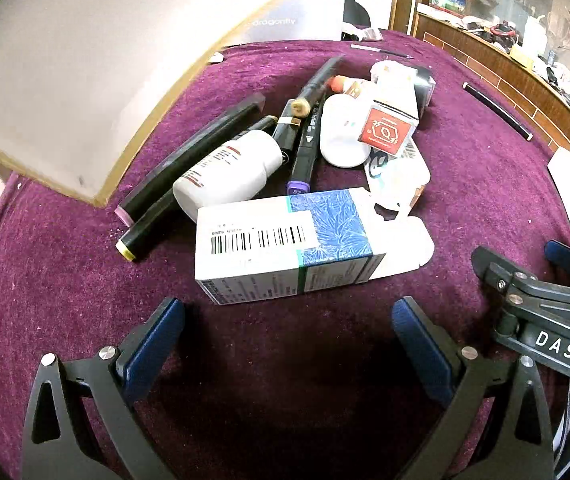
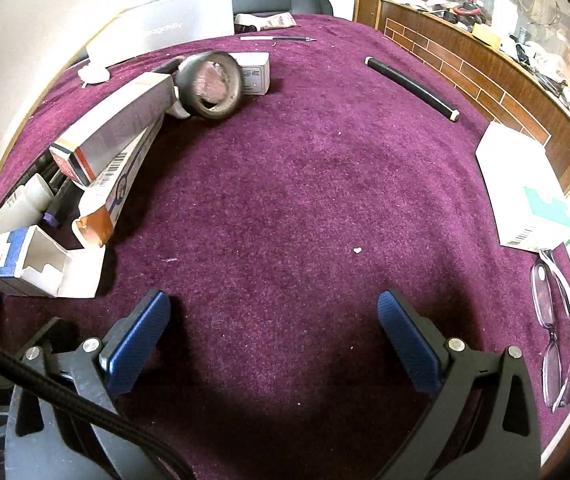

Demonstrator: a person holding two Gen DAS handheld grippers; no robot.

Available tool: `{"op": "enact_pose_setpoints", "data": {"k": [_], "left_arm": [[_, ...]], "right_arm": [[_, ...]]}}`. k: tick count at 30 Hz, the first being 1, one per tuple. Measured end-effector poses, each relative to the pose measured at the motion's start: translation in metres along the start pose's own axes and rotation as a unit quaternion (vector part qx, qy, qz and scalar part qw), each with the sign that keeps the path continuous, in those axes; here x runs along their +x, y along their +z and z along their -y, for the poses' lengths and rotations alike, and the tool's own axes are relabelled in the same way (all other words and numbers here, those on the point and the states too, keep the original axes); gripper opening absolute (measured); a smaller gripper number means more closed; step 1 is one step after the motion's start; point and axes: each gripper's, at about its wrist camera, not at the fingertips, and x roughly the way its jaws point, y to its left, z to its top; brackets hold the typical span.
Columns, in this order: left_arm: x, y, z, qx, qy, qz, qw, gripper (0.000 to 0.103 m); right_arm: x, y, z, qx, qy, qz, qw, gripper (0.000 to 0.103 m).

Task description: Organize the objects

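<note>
Objects: a heap [image 1: 309,152] lies on the purple cloth [image 2: 305,208], left of centre, in front of the left gripper.
Blue box [image 1: 285,244]: white and blue carton with a barcode, on its side at the near edge of the heap, end flap open, closest to the left gripper's tips.
Bottle [image 1: 229,172]: white pill bottle on its side, just behind the blue box, touching the markers.
Markers [image 1: 189,168]: several dark pens and tubes lying slantwise, one with a yellow end, one with a purple end.
Red box [image 1: 389,128]: small carton with a red face, resting on other white packs at the back of the heap.
Tape [image 2: 211,84]: dark roll standing on edge at the far end of the heap.
Rod [image 2: 413,88]: black, lying alone, well apart to the right.
White box [image 2: 521,192]: near the right edge of the cloth.
Glasses [image 2: 553,328]: folded, just in front of the white box.
Left gripper [image 1: 289,344]: jaws spread wide, nothing between them, above bare cloth.
Right gripper [image 2: 275,336]: jaws spread wide, holding nothing, over bare cloth.
</note>
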Motion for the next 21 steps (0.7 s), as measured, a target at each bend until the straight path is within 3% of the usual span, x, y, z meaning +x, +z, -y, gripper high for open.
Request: {"op": "enact_pose_setpoints", "data": {"k": [21], "left_arm": [[-0.0027, -0.0025, -0.0041, 0.000, 0.000, 0.000, 1.0000, 0.101]], "right_arm": [[0.0013, -0.0014, 0.0017, 0.000, 0.000, 0.000, 1.000, 0.103]]}}
